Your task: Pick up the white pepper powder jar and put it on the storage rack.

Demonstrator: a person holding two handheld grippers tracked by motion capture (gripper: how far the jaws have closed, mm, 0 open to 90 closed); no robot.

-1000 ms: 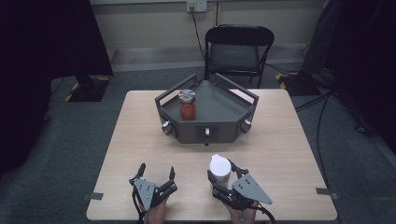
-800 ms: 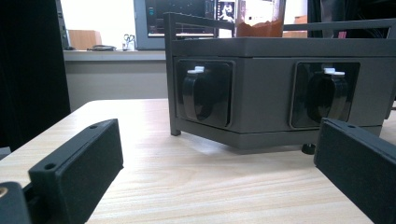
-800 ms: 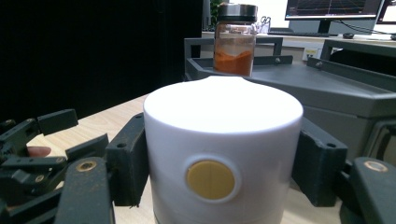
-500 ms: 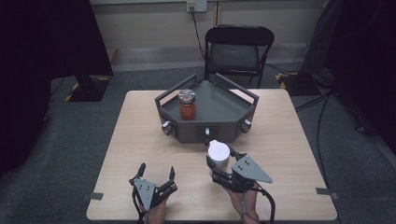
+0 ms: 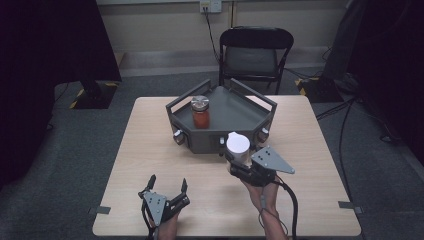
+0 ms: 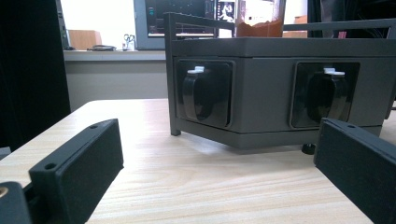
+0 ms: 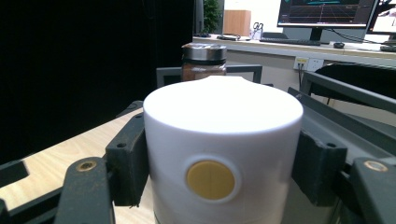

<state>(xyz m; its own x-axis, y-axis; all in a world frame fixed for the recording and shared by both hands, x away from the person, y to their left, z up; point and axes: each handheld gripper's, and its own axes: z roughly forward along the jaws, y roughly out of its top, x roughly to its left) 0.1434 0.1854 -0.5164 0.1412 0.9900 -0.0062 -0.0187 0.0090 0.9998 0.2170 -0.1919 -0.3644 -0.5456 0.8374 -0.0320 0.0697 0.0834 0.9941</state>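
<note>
Since the earlier frames, the right gripper (image 5: pixel 239 161) has carried its white container (image 5: pixel 238 146) from the near part of the table (image 5: pixel 145 145) up and away from the person, to the near edge of the grey tray (image 5: pixel 235 107); the left gripper (image 5: pixel 166 184) has stayed where it was.

Nearest the person, the left gripper rests low over the near-left part of the table with its two black jaws spread wide and nothing between them. Its own view looks between those jaws at bare wood and, beyond it, the tray's near wall with two black knobs (image 6: pixel 201 95) set in recesses.

To the right and a little farther off, the right gripper is closed on the white container, one jaw pressed to each side of it. The container stands upright in the grip; its flat top is plain, and a round yellow spot (image 7: pixel 210 180) marks the side facing the gripper's camera. In the high view it sits just at the tray's near-right wall.

Farther still, a jar (image 5: pixel 200 111) with red contents and a silver lid stands upright in the left part of the tray. Beyond the table, a black chair (image 5: pixel 256 55) faces it.
</note>
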